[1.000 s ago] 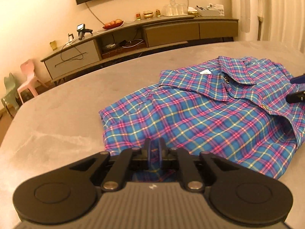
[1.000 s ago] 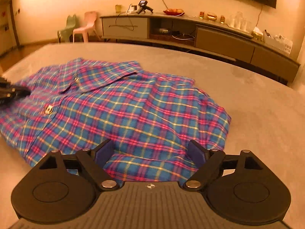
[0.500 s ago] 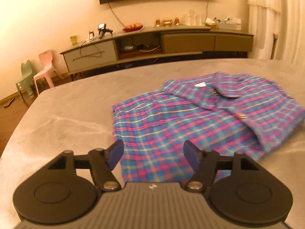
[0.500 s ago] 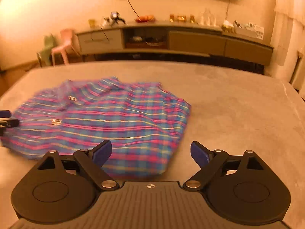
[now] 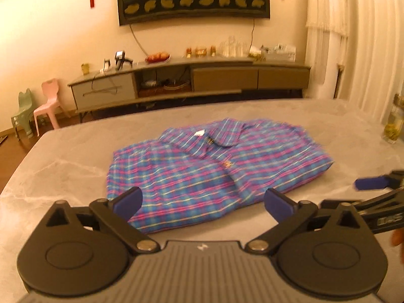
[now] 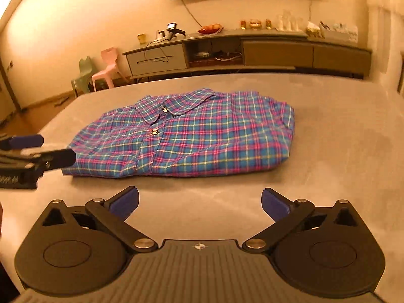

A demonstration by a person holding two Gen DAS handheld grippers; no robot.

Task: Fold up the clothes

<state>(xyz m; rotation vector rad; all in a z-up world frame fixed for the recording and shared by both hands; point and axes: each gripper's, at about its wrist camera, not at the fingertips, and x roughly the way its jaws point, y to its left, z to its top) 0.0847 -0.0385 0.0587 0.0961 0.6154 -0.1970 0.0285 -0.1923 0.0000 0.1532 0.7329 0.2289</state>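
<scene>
The plaid shirt (image 6: 186, 136) lies in the middle of the frame on the grey worktop (image 6: 341, 131), already a compact rectangle: collar at the top, button placket running down the centre, sides and lower part tucked under, so it lies as folding would leave it. My left hand-held gripper (image 5: 202, 202) has its blue pads spread wide at the bottom of its view, holding nothing, with the near edge of the shirt showing between them. My right hand-held gripper (image 6: 199, 199) is likewise spread and empty, over bare worktop in the lower middle of its frame, just short of the shirt's near edge. I judge this as either a finished fold or a pause ahead of one more fold in half; the pictures do not settle which. Either way, I would keep both grippers level and clear of the cloth so I do not drag a corner, and check that the right side, which bulges a little in the right-wrist view, lies flat.
</scene>
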